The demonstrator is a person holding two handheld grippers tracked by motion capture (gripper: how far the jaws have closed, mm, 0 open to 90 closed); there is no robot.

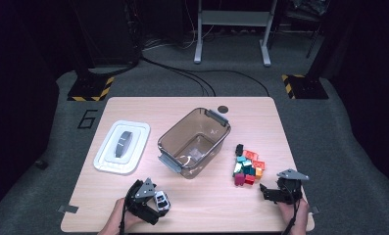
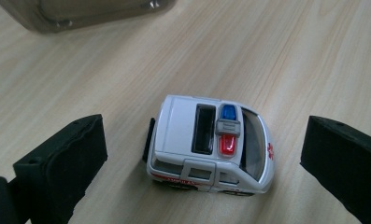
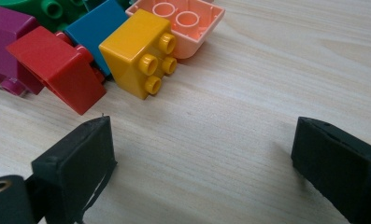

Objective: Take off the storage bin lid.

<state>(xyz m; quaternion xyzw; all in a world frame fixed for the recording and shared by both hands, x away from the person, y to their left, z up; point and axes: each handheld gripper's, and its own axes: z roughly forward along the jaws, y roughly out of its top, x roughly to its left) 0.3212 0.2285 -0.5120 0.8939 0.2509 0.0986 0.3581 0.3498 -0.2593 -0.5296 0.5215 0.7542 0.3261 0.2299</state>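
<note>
Toy ambulance [image 2: 210,145] between wide-open left claw [image 2: 204,154] jaws (untouched); right claw [image 3: 204,149] agape, empty.

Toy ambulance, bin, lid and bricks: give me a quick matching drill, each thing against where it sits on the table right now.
Things:
1. toy ambulance
2. clear storage bin
3. white lid
4. pile of toy bricks

Places:
A. far left of the table, lying flat
B. between the open jaws of the left gripper
C. middle of the table, standing open
D. right side, just ahead of the open right gripper

Pairs: 1-B, 2-C, 3-A, 4-D
</note>
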